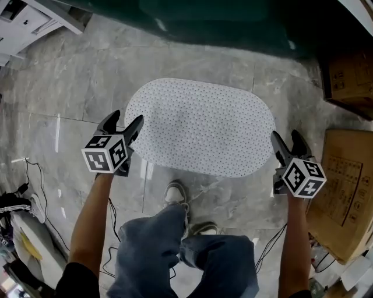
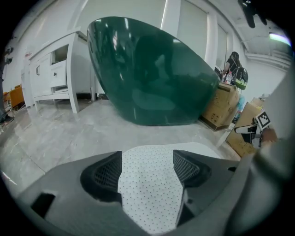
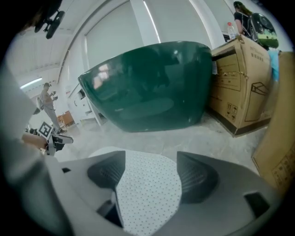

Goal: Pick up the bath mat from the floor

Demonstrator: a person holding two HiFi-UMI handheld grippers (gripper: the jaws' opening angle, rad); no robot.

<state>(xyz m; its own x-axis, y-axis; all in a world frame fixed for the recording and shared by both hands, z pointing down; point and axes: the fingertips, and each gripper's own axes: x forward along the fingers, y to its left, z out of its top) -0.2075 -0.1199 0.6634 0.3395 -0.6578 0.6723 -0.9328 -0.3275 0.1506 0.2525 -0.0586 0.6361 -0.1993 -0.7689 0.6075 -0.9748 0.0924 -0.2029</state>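
Observation:
A white oval bath mat (image 1: pixel 201 125) with small dark dots lies flat on the grey marble floor, just in front of the person's shoes (image 1: pixel 175 193). My left gripper (image 1: pixel 126 118) hovers at the mat's left end, open with nothing gripped. My right gripper (image 1: pixel 285 135) hovers at the mat's right end, also open. In the left gripper view the mat (image 2: pixel 148 186) shows through the gap of the left gripper (image 2: pixel 147 167), whose pads stand apart. The right gripper view shows the mat (image 3: pixel 147 196) the same way, beyond the spread jaws of the right gripper (image 3: pixel 151 171).
A dark green bathtub (image 1: pixel 233 23) stands right behind the mat. Cardboard boxes (image 1: pixel 344 192) crowd the right side, another box (image 1: pixel 349 75) farther back. A white cabinet (image 1: pixel 35 17) is at the back left. Cables (image 1: pixel 29 169) trail over the floor at the left.

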